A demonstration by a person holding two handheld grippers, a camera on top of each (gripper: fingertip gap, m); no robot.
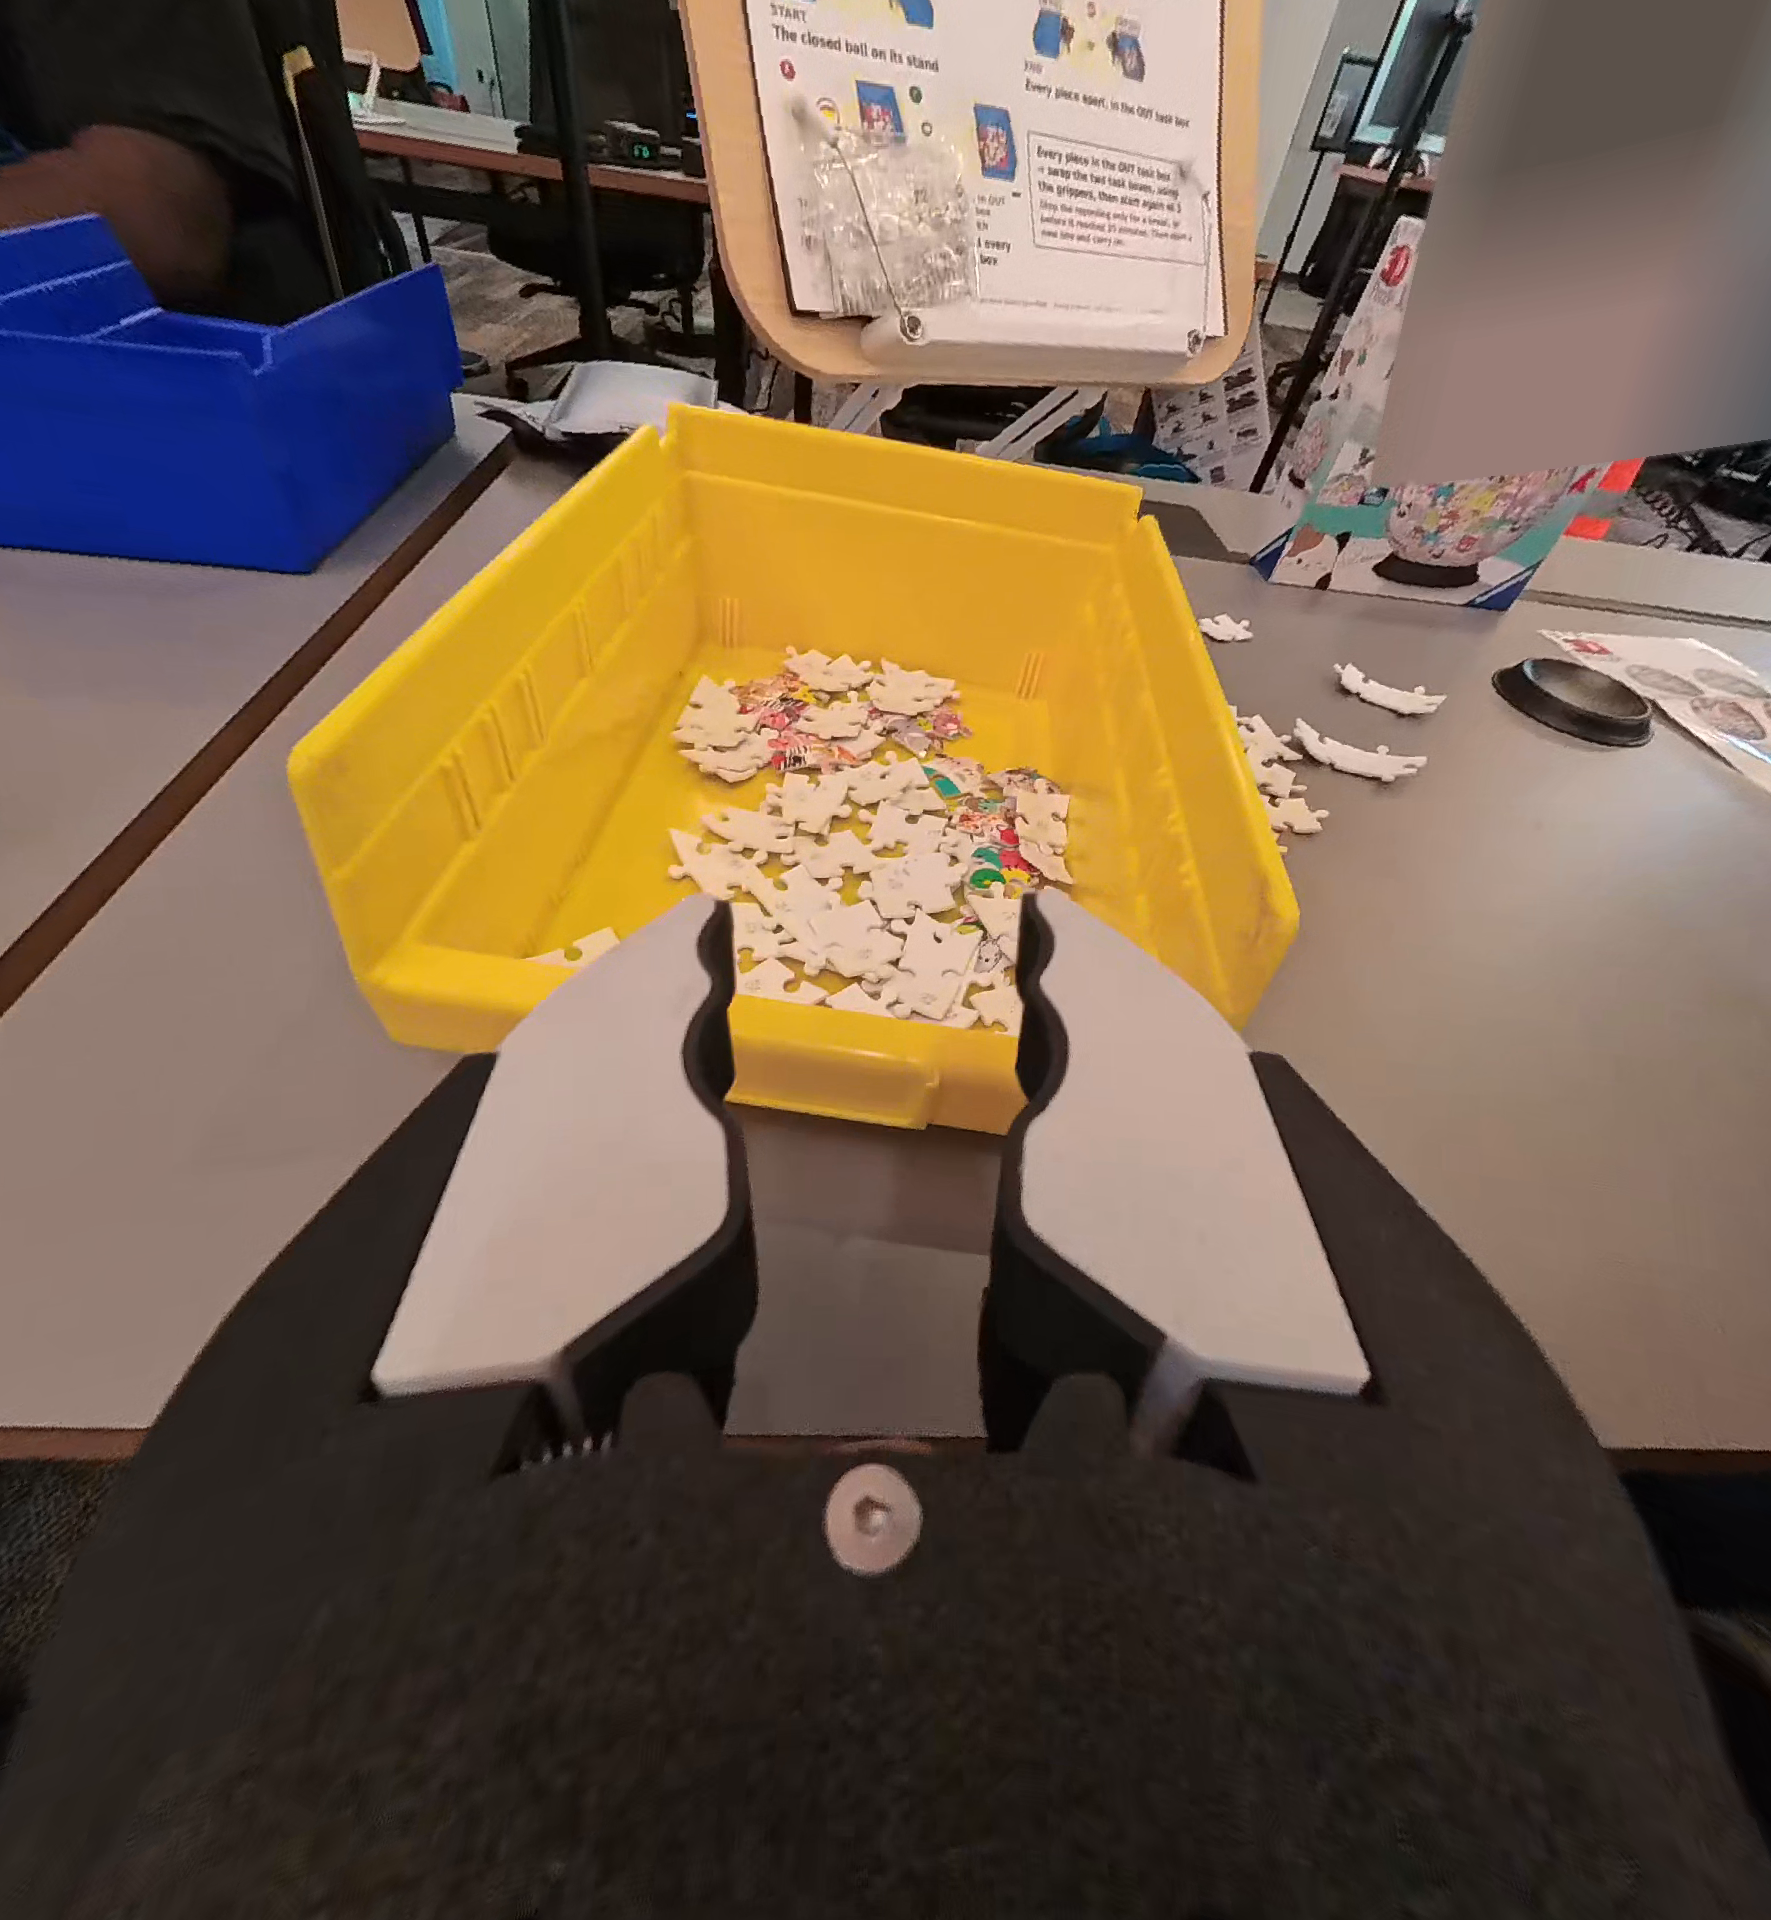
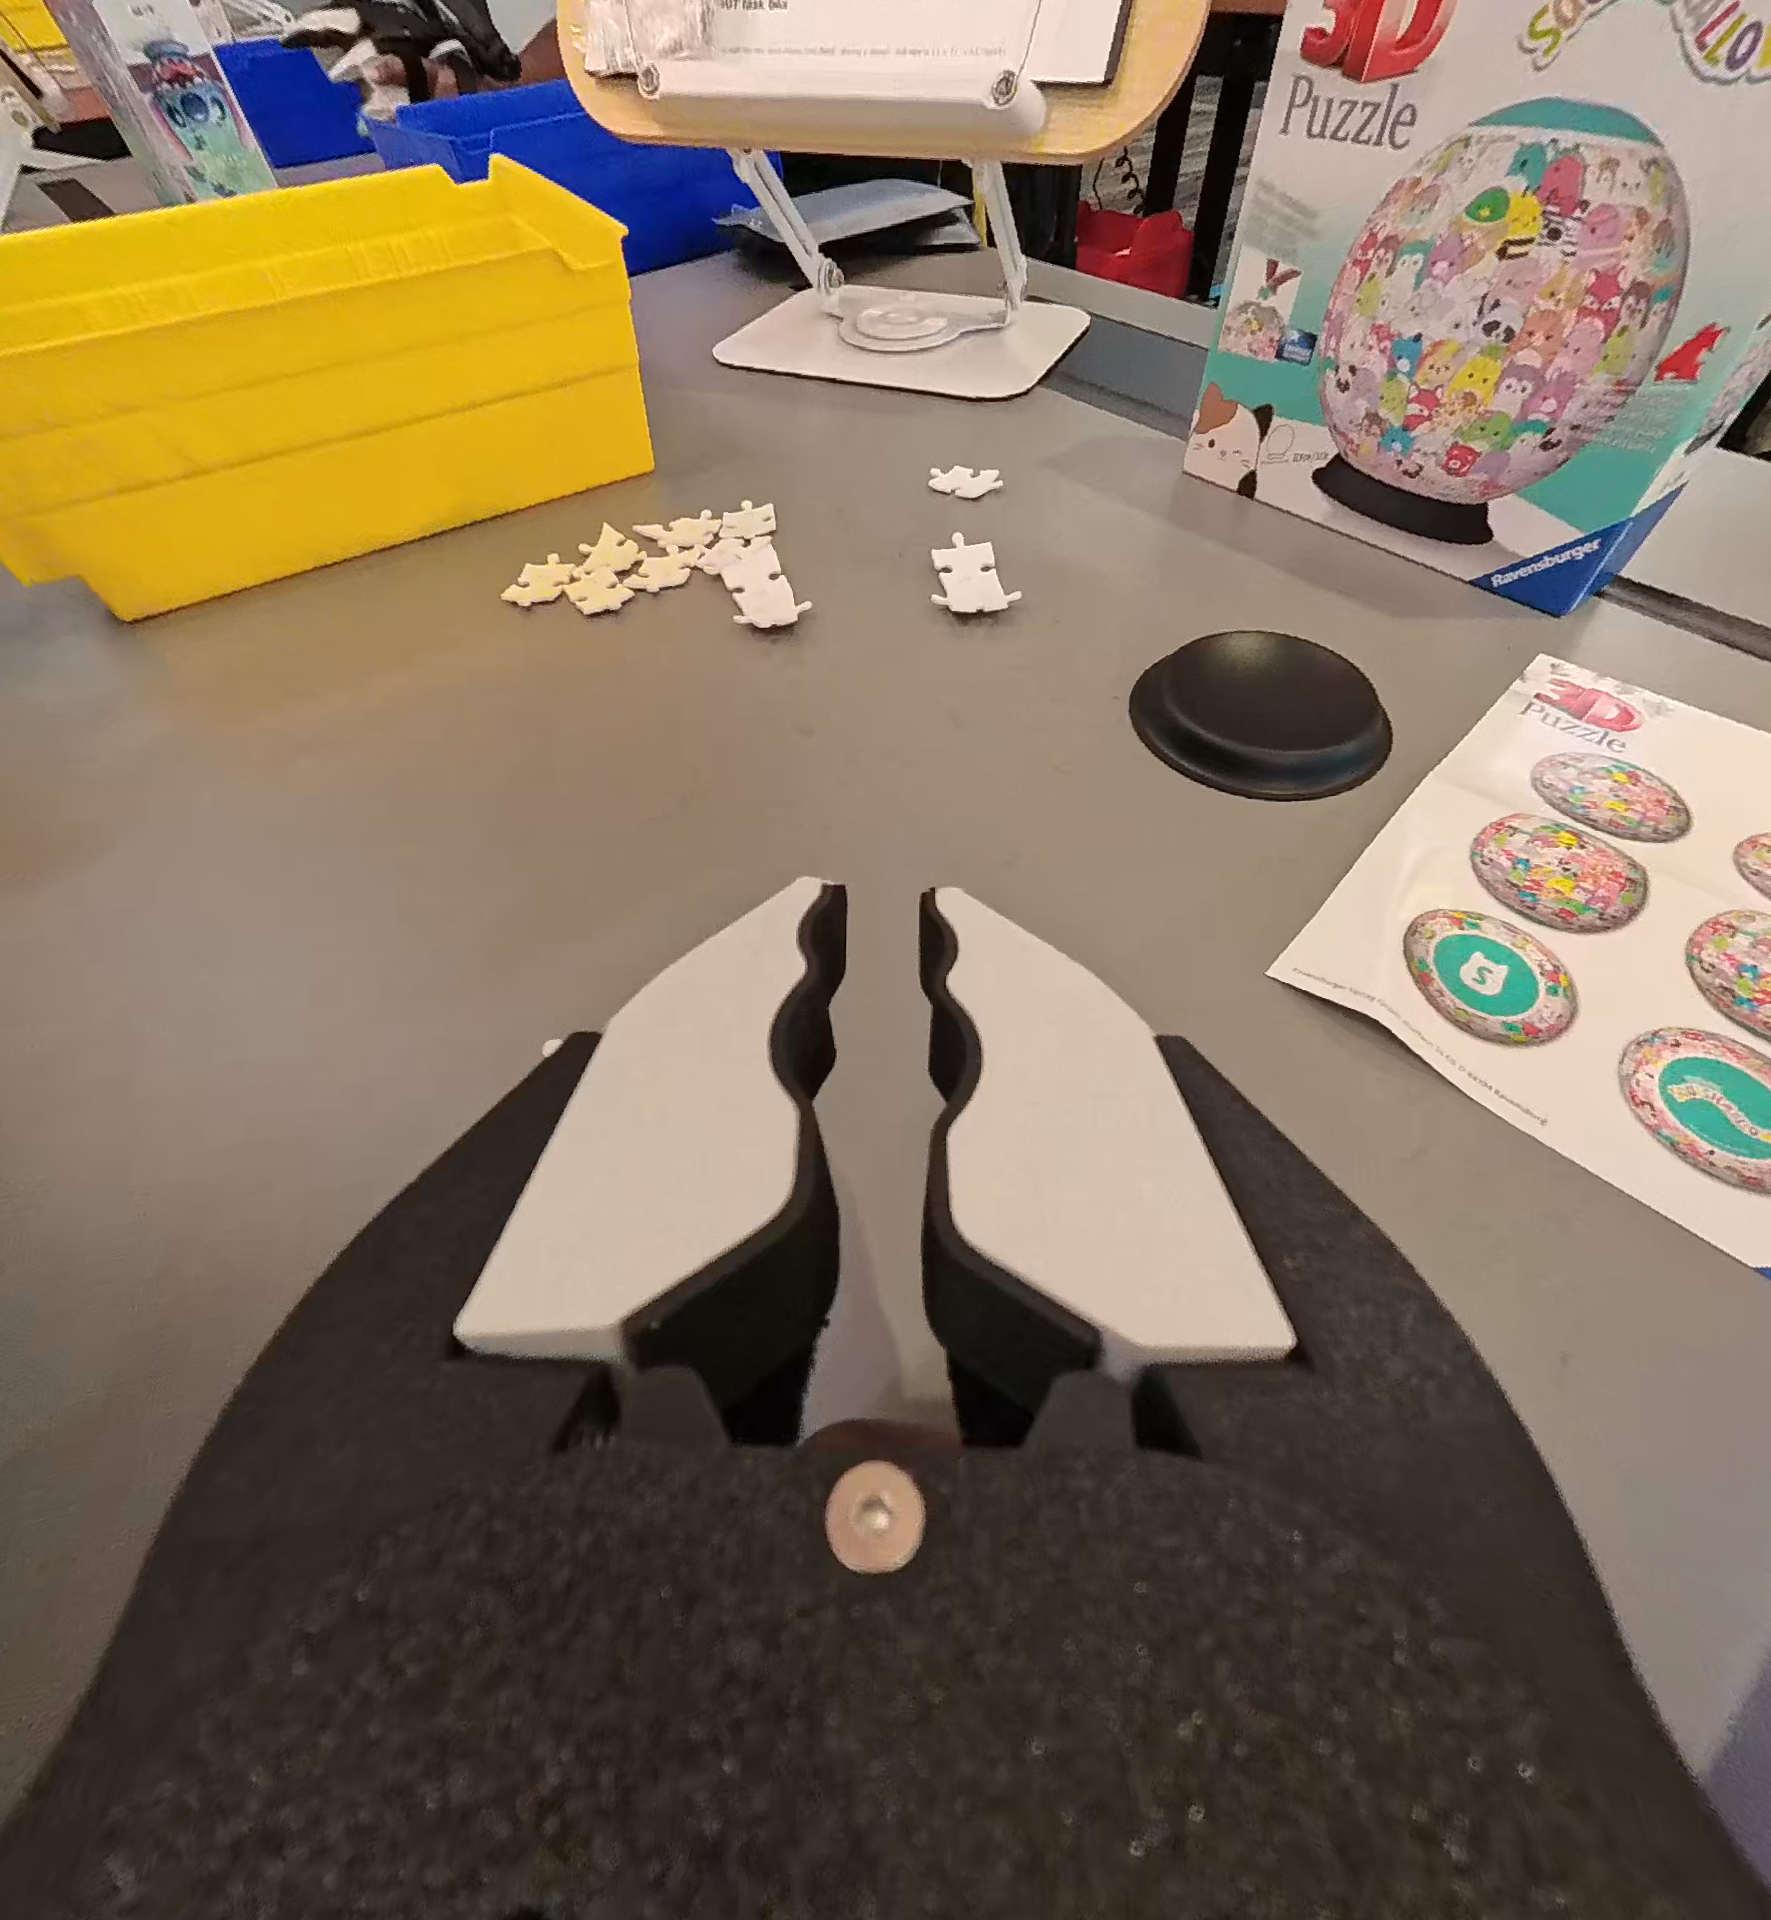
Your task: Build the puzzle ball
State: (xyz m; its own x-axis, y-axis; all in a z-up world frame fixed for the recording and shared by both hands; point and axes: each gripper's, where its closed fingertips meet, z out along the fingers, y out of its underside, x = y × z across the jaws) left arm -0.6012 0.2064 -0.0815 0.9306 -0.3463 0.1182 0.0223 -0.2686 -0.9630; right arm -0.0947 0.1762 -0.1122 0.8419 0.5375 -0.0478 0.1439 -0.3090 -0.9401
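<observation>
On a grey worktop point(image 2: 445, 831), a yellow bin point(image 1: 507, 790) holds a heap of loose puzzle pieces point(image 1: 860, 831), the left hand-held gripper point(image 1: 870, 935) open and empty at its near rim, the right hand-held gripper point(image 2: 882, 899) narrowly parted, empty, near the black stand point(image 2: 1260, 717) and 2 joined strips point(image 2: 969, 577).

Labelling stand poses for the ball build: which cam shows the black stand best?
Right wrist view. The black stand sits near mid-frame on the grey table, whole and unoccluded, its dished top and rim clear, ahead and right of the right gripper. The left wrist view shows it small, distorted, far right.
</observation>
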